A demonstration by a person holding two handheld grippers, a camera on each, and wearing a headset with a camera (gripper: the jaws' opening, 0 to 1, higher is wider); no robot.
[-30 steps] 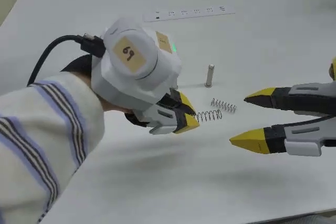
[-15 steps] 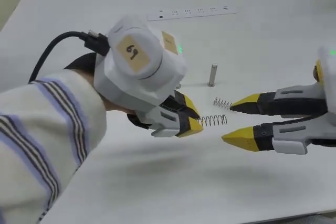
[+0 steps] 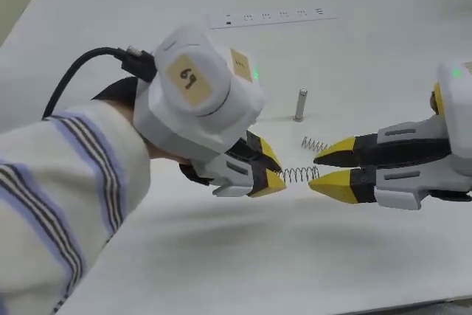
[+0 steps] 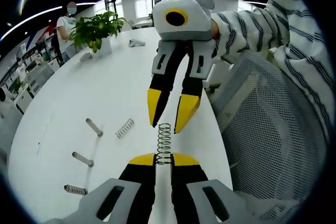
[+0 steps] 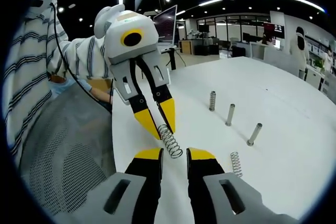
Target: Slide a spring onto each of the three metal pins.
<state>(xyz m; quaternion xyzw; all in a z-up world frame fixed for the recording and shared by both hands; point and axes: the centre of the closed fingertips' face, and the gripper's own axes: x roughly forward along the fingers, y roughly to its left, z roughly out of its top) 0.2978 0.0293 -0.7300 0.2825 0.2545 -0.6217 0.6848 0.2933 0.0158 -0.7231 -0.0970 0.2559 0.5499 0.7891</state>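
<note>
White bench [image 3: 221, 256]: left gripper [image 3: 279, 175] pinches a spring [image 3: 299, 175] (by one end), right gripper [image 3: 313, 170] sits part-open around the other.

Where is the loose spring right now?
In the head view the loose spring lies flat on the table, between the upright pin and the right gripper, right of centre.

A coiled steel wire spring [image 3: 299, 175] is clamped at one end in the left tongs [image 3: 274, 175]. Its other end lies between the parted jaws of the right tongs [image 3: 317, 170], which face the left tongs from the right. A loose wire spring [image 3: 313, 144] lies on the white bench [image 3: 221, 256] just behind. A short metal pin [image 3: 300, 105] stands upright behind that, and a flat white power strip [image 3: 273, 17] lies well behind. In the right gripper view, a middle pin [image 5: 230, 115] and a farthest pin [image 5: 212, 100] continue the row, the farthest ringed by a spring.
</note>
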